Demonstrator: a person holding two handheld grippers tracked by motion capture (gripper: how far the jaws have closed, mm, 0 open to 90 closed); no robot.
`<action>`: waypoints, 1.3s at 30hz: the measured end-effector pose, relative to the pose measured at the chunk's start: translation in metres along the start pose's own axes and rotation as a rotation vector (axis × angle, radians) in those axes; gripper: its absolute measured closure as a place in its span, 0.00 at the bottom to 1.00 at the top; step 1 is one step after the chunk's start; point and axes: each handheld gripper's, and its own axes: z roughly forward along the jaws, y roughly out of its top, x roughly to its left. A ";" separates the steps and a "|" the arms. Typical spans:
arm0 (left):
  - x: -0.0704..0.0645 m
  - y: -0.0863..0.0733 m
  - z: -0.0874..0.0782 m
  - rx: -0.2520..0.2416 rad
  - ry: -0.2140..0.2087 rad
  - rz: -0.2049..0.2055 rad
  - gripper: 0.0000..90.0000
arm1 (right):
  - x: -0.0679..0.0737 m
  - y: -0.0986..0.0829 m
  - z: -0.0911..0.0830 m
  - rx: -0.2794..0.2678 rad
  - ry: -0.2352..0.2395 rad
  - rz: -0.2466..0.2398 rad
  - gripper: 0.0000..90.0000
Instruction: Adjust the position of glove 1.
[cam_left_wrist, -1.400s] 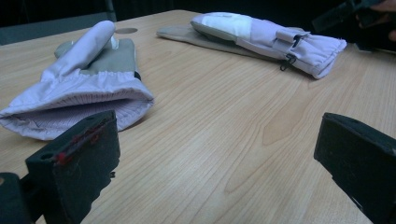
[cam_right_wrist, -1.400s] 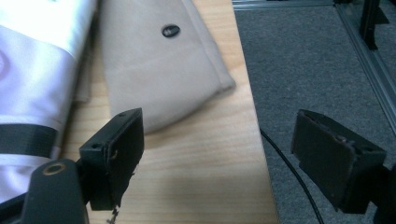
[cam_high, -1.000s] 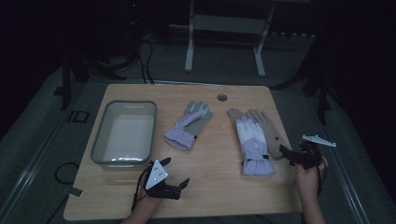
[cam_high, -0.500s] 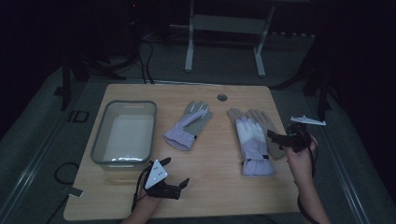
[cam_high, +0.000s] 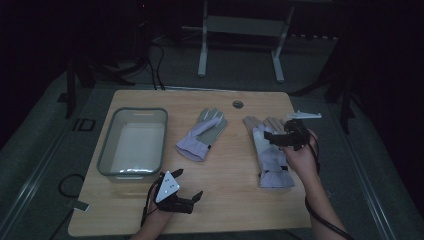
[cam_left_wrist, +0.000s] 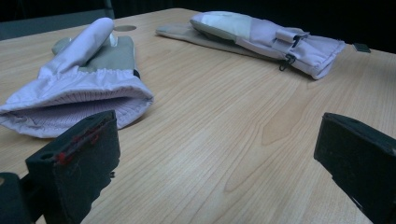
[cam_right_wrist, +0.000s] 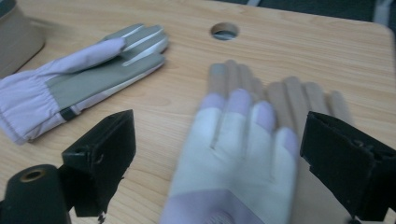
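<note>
Since moved inward: right tool over glove.

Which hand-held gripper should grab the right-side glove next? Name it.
Right. The right hand-held gripper hovers open directly over the right-side glove, jaws straddling it. The left hand-held gripper sits at the table's near edge, apart from it.

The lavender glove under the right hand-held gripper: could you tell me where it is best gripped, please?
Probably the finger end of the lavender glove, from above. It lies flat on the table atop a tan glove, and the right hand-held gripper hovers there with jaws open, straddling it.
</note>
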 end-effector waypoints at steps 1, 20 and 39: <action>0.000 0.000 0.000 0.000 -0.002 0.002 0.01 | 0.003 0.002 0.003 0.005 0.009 -0.011 0.12; 0.000 0.000 -0.001 -0.003 0.001 0.004 0.01 | 0.058 0.039 0.047 0.036 0.125 -0.104 0.12; -0.001 0.000 0.000 -0.003 0.001 0.011 0.01 | 0.123 0.042 0.123 0.112 0.237 -0.164 0.21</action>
